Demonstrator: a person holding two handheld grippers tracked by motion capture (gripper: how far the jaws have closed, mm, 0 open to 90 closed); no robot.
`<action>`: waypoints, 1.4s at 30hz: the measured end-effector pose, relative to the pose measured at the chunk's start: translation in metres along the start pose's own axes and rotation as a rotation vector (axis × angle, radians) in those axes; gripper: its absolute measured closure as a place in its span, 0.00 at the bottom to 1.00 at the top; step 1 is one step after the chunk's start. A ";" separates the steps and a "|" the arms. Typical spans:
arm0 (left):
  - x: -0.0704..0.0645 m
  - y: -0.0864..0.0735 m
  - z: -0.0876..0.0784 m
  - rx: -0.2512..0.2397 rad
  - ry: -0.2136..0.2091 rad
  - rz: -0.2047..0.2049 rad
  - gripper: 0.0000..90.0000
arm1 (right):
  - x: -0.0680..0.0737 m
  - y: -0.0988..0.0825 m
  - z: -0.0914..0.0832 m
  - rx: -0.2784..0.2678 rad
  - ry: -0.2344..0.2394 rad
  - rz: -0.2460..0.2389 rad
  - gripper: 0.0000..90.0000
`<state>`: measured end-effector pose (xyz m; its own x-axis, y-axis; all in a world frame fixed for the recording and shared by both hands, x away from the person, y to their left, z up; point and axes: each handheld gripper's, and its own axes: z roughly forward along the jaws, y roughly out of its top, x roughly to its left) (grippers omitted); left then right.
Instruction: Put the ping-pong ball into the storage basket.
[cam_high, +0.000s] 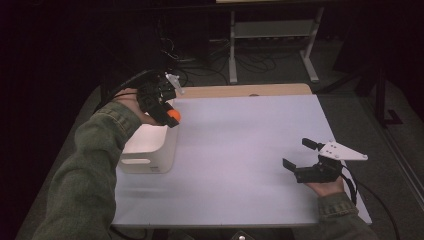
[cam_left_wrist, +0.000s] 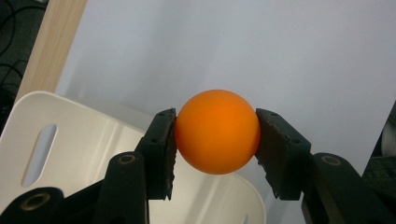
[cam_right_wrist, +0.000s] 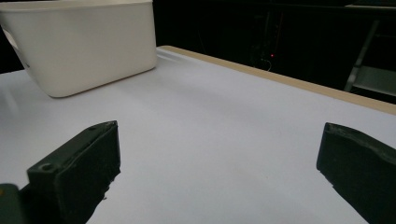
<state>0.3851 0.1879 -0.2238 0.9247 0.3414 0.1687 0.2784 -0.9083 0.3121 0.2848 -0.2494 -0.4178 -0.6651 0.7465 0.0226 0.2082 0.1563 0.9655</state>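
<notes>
An orange ball (cam_left_wrist: 217, 131) sits pinched between the two black pads of my left gripper (cam_left_wrist: 216, 144), which is shut on it. In the high view that left gripper (cam_high: 169, 114) holds the orange ball (cam_high: 173, 116) in the air above the far right corner of a white plastic bin (cam_high: 150, 150). The white plastic bin (cam_left_wrist: 70, 154) lies just below the jaws in the left gripper view. My right gripper (cam_high: 299, 153) rests low over the table at the right, jaws spread wide and empty, and points toward the white plastic bin (cam_right_wrist: 84, 42).
A white sheet (cam_high: 240, 150) covers the table, with a strip of bare wood (cam_high: 240, 90) along its far edge. Beyond the table stand a metal frame (cam_high: 272, 40) and loose cables on a dark floor.
</notes>
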 end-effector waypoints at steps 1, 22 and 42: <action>0.000 0.000 0.000 0.000 0.000 0.000 0.56 | 0.000 0.000 0.000 0.000 0.000 0.000 0.00; 0.004 -0.040 -0.009 0.049 0.016 -0.057 0.56 | 0.001 0.000 0.001 0.007 0.000 -0.001 0.00; 0.007 -0.071 -0.016 0.066 0.032 -0.099 0.56 | 0.002 -0.001 0.003 0.015 0.005 -0.012 0.00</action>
<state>0.3683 0.2586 -0.2301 0.8835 0.4366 0.1699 0.3853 -0.8834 0.2667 0.2851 -0.2461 -0.4189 -0.6709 0.7415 0.0125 0.2112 0.1748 0.9617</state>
